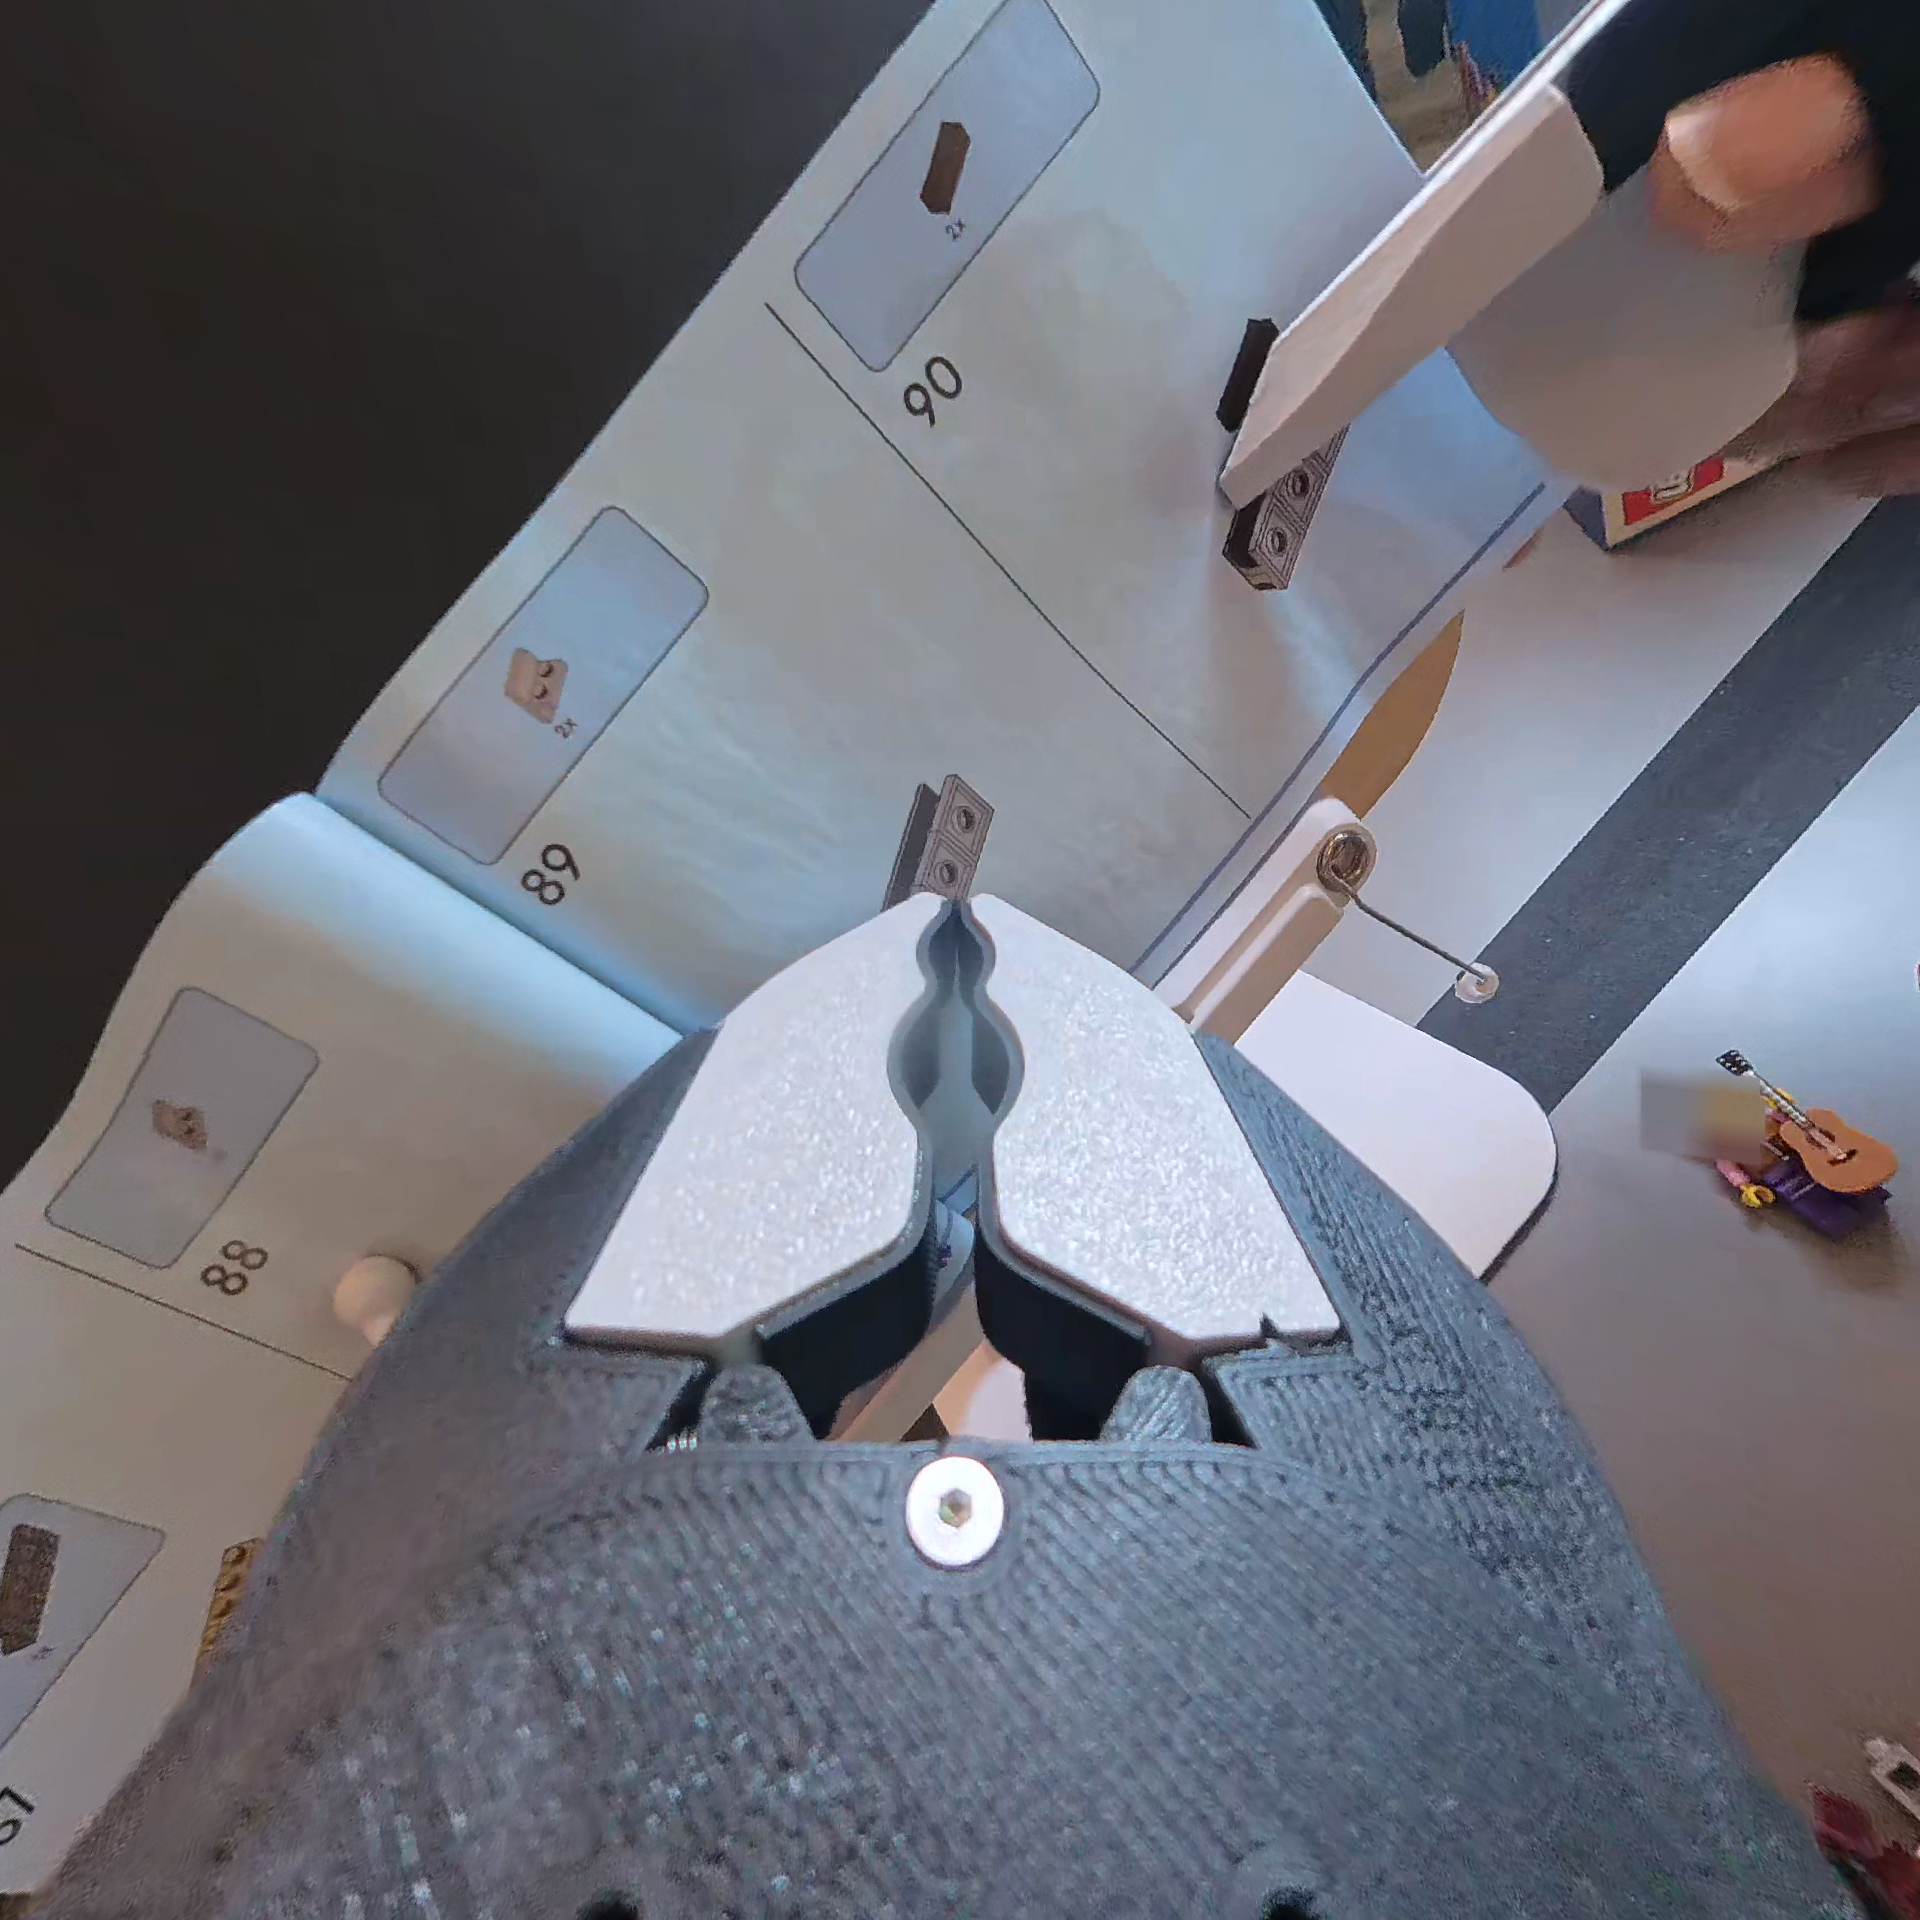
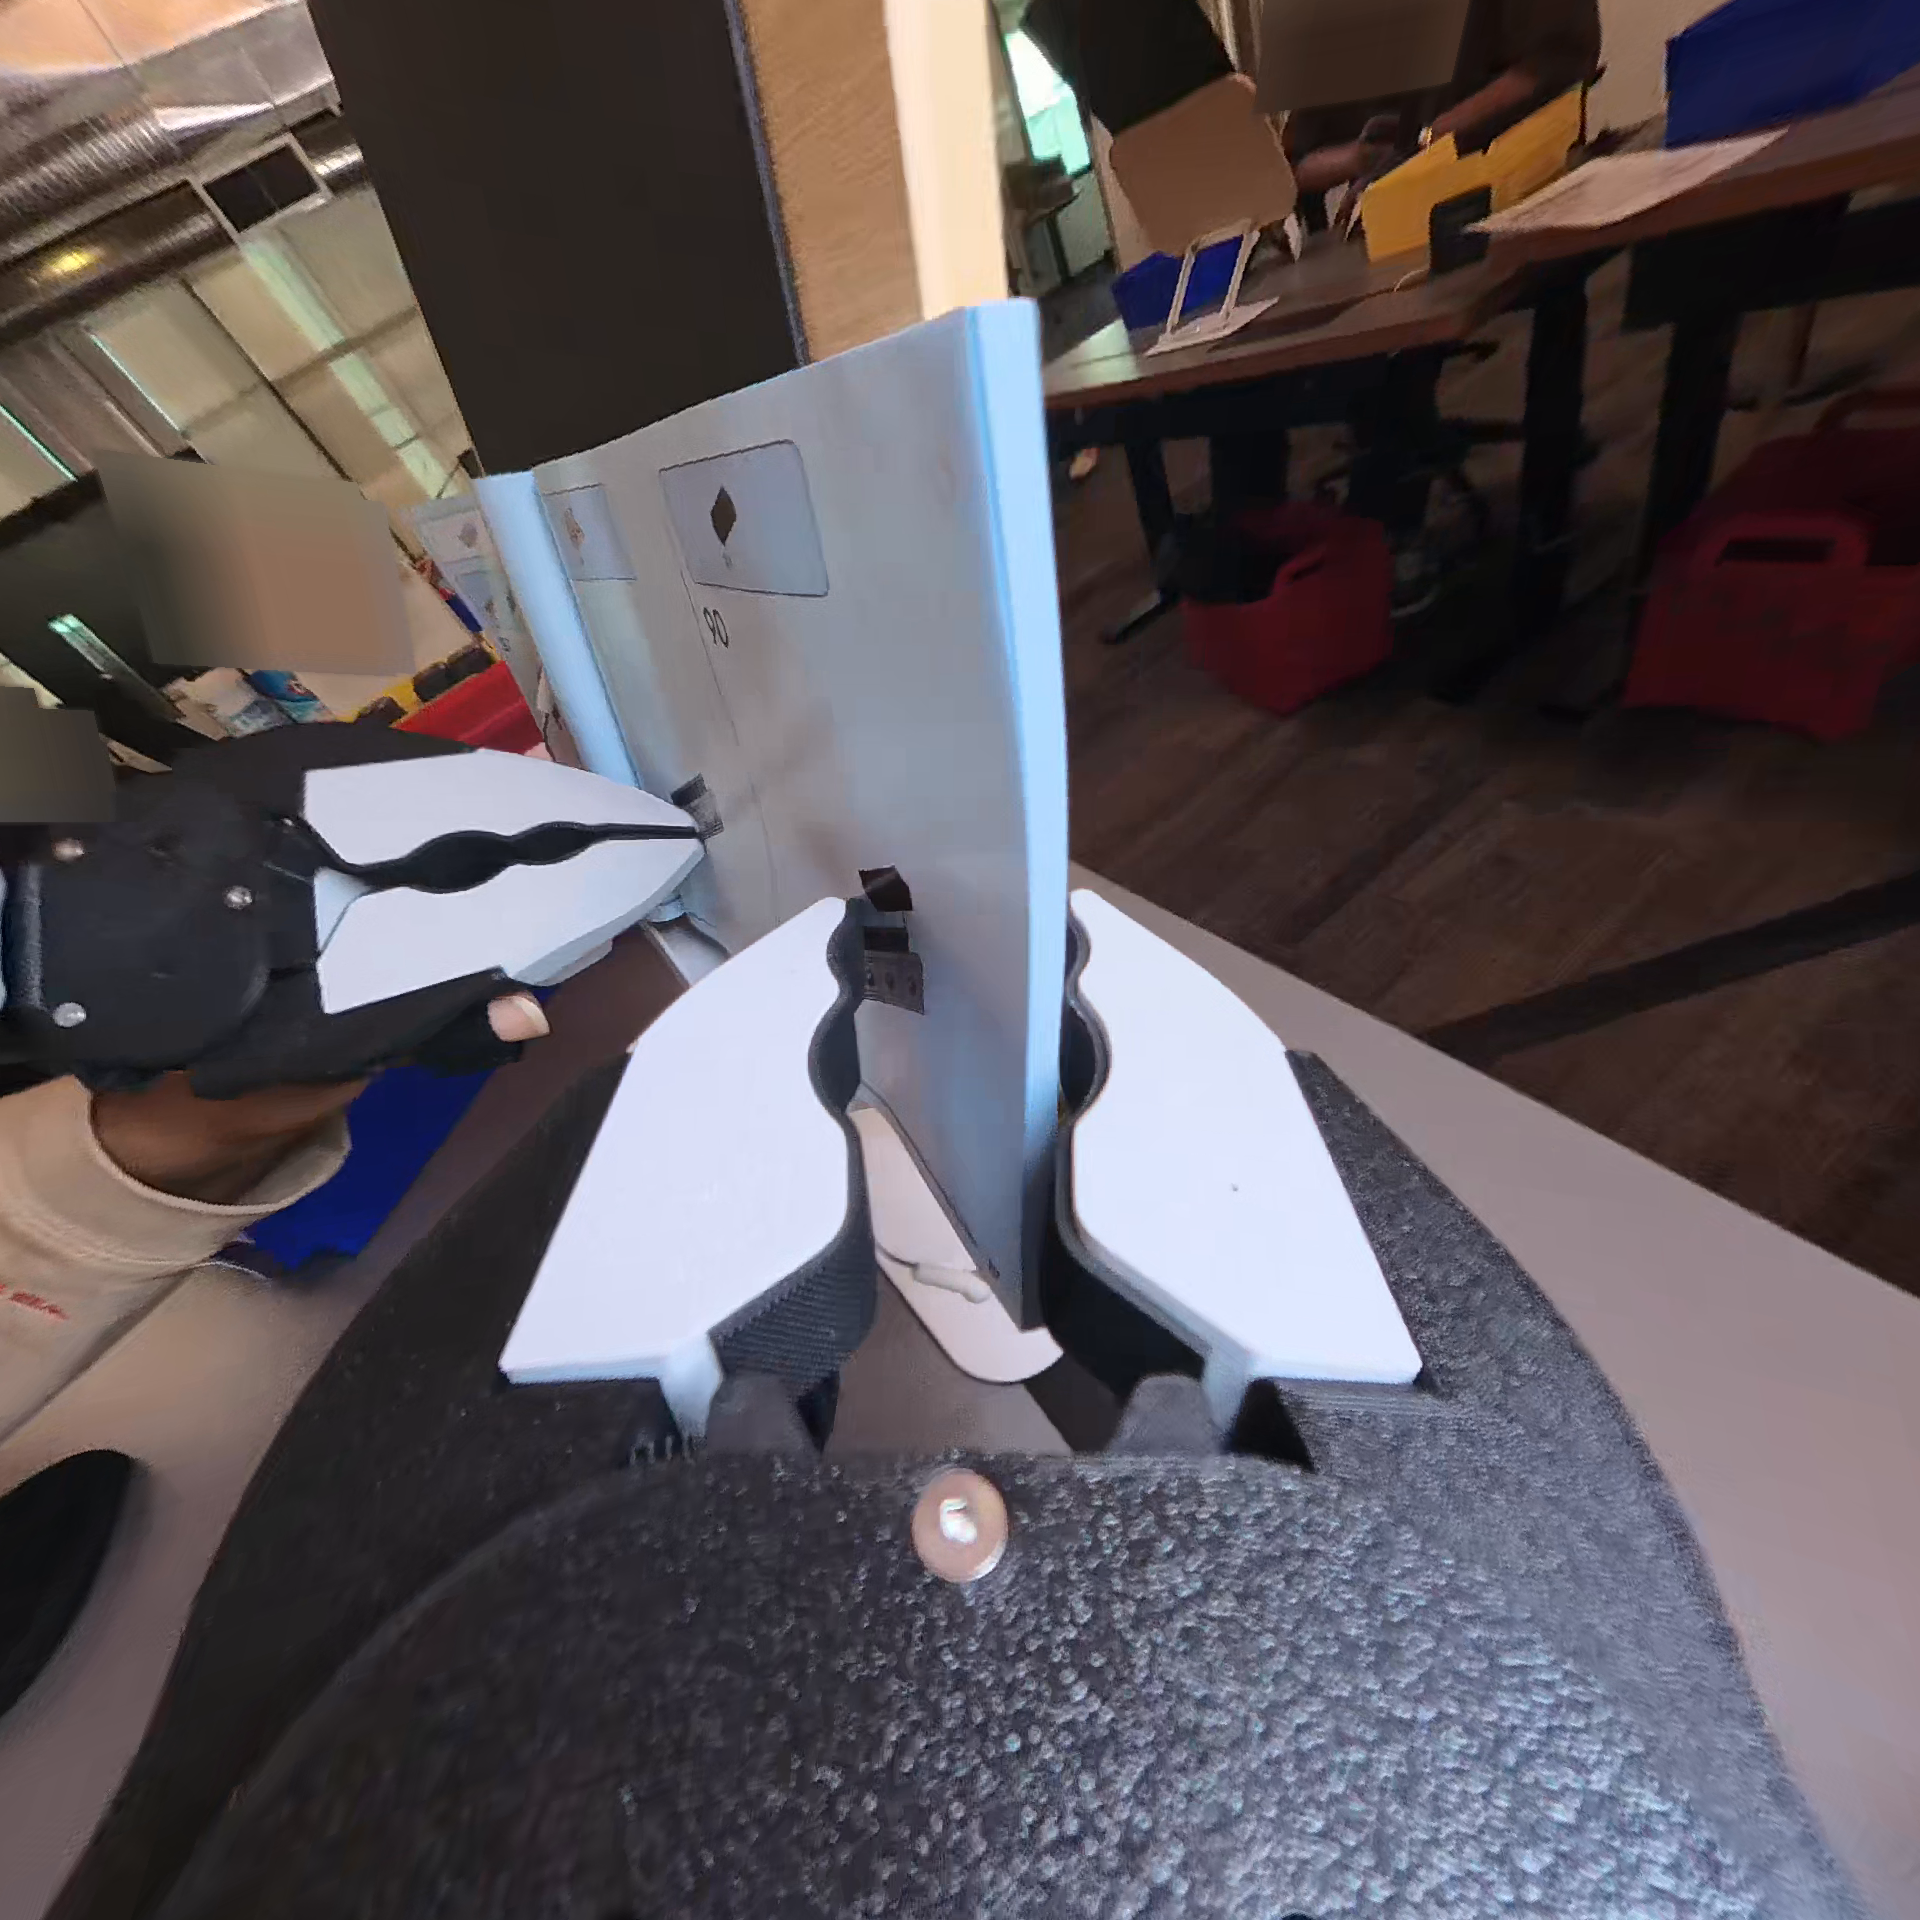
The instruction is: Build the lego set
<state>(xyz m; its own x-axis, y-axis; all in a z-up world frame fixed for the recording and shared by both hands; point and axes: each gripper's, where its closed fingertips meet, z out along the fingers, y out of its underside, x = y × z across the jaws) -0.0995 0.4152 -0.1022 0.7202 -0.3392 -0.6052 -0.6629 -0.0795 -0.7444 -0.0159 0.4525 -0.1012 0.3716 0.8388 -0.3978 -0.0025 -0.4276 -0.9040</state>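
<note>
An open instruction booklet (image 1: 831,623) with pale blue pages stands upright on a white stand (image 1: 1392,1122). My left gripper (image 1: 956,909) is shut, and its tips rest against the page by a printed brick drawing; nothing shows between its pads. It also shows in the right wrist view (image 2: 696,831), close to the booklet's fold. My right gripper (image 2: 961,904) is open around the booklet's (image 2: 914,675) right-hand stack of pages. Its right finger (image 2: 1195,1091) lies close against the stack's edge, and its left finger (image 2: 727,1091) stands apart from the page. One of its white fingers (image 1: 1351,343) shows in the left wrist view.
The stand has a wire page holder (image 1: 1403,935) and sits on a grey table (image 2: 1455,1247). A small toy guitar figure (image 1: 1818,1153) and a box (image 1: 1662,499) lie on the table. Red bins (image 2: 1766,623) and another table (image 2: 1351,312) are beyond. There is about 10 cm between the tips of the two grippers. Left tips and right tips are each some 20 cm from the small toy guitar figure (image 1: 1818,1153).
</note>
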